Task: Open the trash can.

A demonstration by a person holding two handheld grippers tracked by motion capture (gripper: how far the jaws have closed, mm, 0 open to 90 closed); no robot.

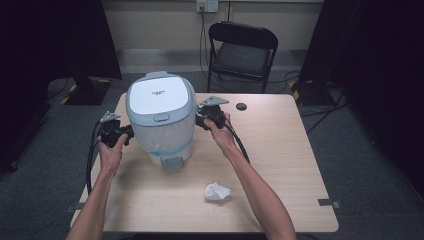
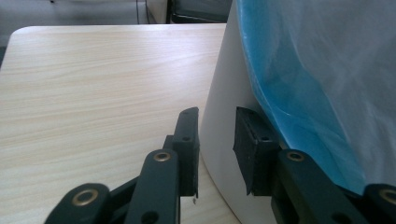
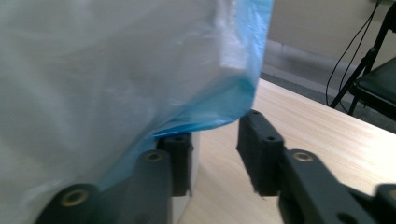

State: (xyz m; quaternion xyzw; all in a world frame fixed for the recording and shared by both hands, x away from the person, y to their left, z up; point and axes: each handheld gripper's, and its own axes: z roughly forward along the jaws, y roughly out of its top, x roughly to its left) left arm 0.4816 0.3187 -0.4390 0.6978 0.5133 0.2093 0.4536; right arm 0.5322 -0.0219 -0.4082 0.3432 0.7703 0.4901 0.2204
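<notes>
High view, bin: a white pedal bin (image 1: 161, 120) with a grey lid stands on the left half of the wooden table (image 1: 280, 150), its pedal facing the near edge.
High view, liner: a blue-edged plastic bag liner (image 1: 172, 145) hangs over the outside of the body, below the closed lid.
High view, grippers: the left gripper (image 1: 121, 135) sits at the bin's left flank and the right gripper (image 1: 201, 120) at its right flank, each held in a hand.
High view, paper: a crumpled white paper wad (image 1: 217, 192) lies on the table near the front edge, well apart from the bin.
High view, writing: a small dark mark sits on the lid, too small to read.
Left gripper view, state: the jaws stand partly spread beside the bin wall (image 2: 224, 116); the liner's blue hem (image 2: 275, 102) drapes just by the right jaw, and I cannot tell whether either pad presses on it.
Right gripper view, state: jaws partly spread, with the liner's blue edge (image 3: 210, 116) hanging over the left jaw and bare table in the gap; no firm pinch shows.
Progress: judging by this, the liner is fitted and the lid shut; both grippers seem to be tidying or taking hold of the overhang.
Left to do: the paper wad is not yet binned.
</notes>
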